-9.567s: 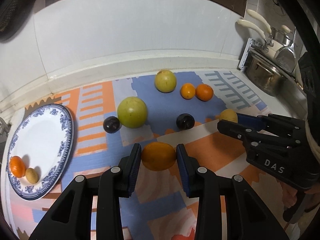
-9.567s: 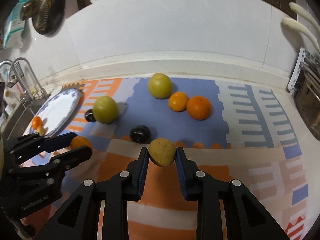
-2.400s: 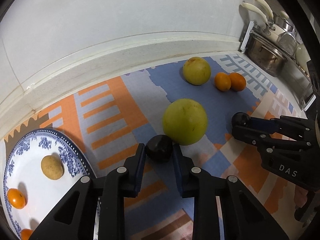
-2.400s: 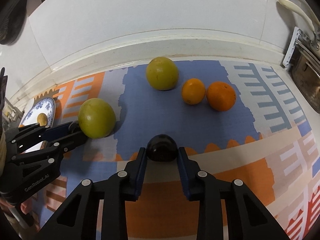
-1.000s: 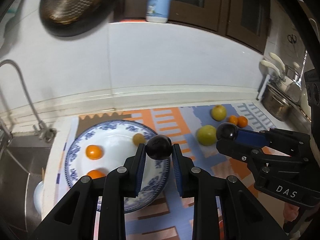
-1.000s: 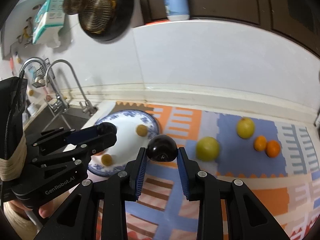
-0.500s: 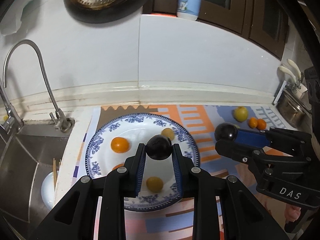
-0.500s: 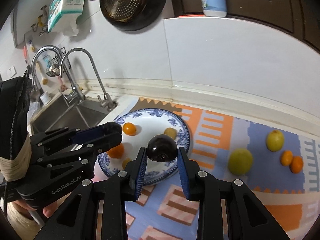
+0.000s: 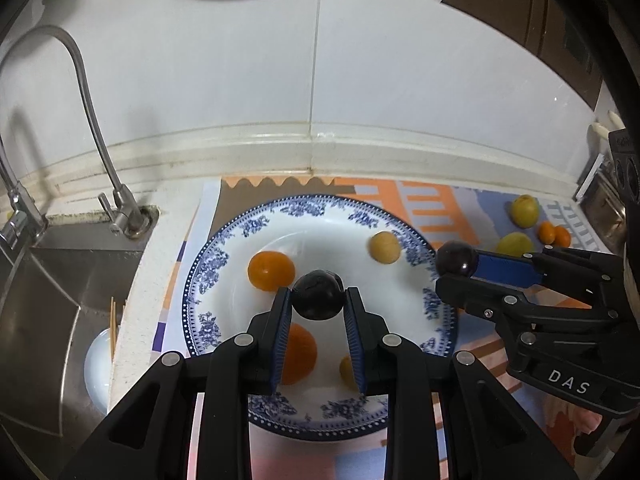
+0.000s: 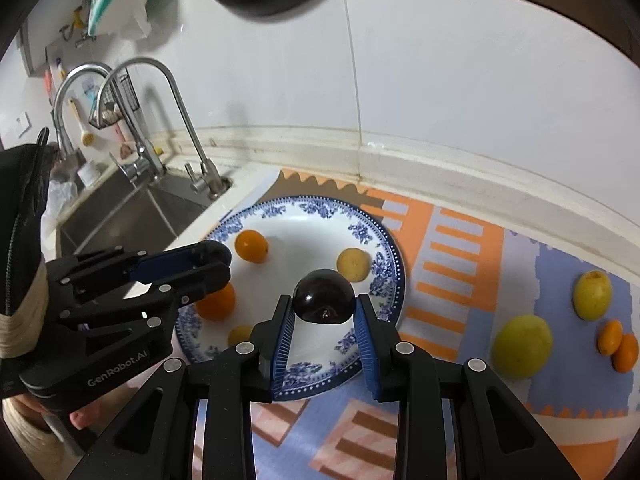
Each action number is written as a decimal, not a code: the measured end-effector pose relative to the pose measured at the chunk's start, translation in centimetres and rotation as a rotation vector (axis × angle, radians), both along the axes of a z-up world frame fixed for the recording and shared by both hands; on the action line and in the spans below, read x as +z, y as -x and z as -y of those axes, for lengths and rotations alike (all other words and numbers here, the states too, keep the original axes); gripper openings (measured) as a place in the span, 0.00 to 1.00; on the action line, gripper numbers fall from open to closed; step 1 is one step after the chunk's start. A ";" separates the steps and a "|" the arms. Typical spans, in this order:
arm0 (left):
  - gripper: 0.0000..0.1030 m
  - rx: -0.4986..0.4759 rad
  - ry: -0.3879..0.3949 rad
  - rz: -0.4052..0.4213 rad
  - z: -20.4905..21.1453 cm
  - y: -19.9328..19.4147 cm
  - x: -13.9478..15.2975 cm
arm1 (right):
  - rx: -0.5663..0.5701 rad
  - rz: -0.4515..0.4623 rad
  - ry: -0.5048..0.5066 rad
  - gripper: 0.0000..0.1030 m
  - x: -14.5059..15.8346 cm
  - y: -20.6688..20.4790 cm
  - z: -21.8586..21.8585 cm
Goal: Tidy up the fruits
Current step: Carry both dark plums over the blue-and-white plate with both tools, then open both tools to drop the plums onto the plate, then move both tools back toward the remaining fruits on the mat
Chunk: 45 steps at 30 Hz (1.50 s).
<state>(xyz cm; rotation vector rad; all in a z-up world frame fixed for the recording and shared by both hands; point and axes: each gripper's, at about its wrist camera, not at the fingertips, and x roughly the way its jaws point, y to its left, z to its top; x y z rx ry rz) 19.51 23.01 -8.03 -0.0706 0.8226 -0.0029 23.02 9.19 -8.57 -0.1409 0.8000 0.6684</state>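
Observation:
My left gripper (image 9: pixel 318 305) is shut on a dark plum (image 9: pixel 317 294), hanging over the middle of the blue-patterned white plate (image 9: pixel 304 210). My right gripper (image 10: pixel 324 312) is shut on a second dark plum (image 10: pixel 324 295) above the plate's (image 10: pixel 382 236) right part; in the left wrist view this plum (image 9: pixel 456 258) shows at the plate's right rim. On the plate lie two oranges (image 9: pixel 271 270) (image 9: pixel 298 354) and two small yellow fruits (image 9: pixel 384 247) (image 9: pixel 347 369). Still on the mat are two yellow-green fruits (image 10: pixel 522 346) (image 10: pixel 592 295) and two small oranges (image 10: pixel 618 344).
A steel sink (image 9: pixel 44 280) with a curved tap (image 9: pixel 90 116) lies left of the plate, a small white bowl (image 9: pixel 96 368) inside it. The white tiled wall (image 9: pixel 320 80) runs behind. The orange and blue mat (image 10: pixel 460 248) covers the counter to the right.
Both grippers have carried their plums leftward and down from the mat to above the plate. The plate now looks larger and closer in both views.

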 end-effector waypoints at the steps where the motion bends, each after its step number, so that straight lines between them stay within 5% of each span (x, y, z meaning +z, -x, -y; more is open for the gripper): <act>1: 0.26 0.001 0.000 -0.008 -0.1 -0.2 -0.3 | 0.002 -0.004 0.004 0.31 -0.3 -0.3 -0.1; 13: 0.26 -0.026 0.007 -0.041 0.1 -2.1 -1.7 | -0.005 -0.063 -0.006 0.31 -2.4 -2.8 -0.3; 16: 0.38 -0.018 0.015 -0.040 0.0 -1.9 -1.6 | -0.010 -0.056 -0.007 0.31 -2.3 -2.8 -0.4; 21: 0.40 0.003 0.003 -0.008 0.2 -0.9 -0.5 | -0.025 -0.031 -0.016 0.41 -1.6 -2.2 0.1; 31: 0.49 0.008 0.001 0.105 2.2 3.1 3.4 | -0.074 0.052 -0.023 0.47 1.1 1.4 2.9; 45: 0.63 -0.085 -0.019 0.143 7.9 6.8 5.1 | -0.217 0.098 -0.044 0.53 3.2 6.3 9.8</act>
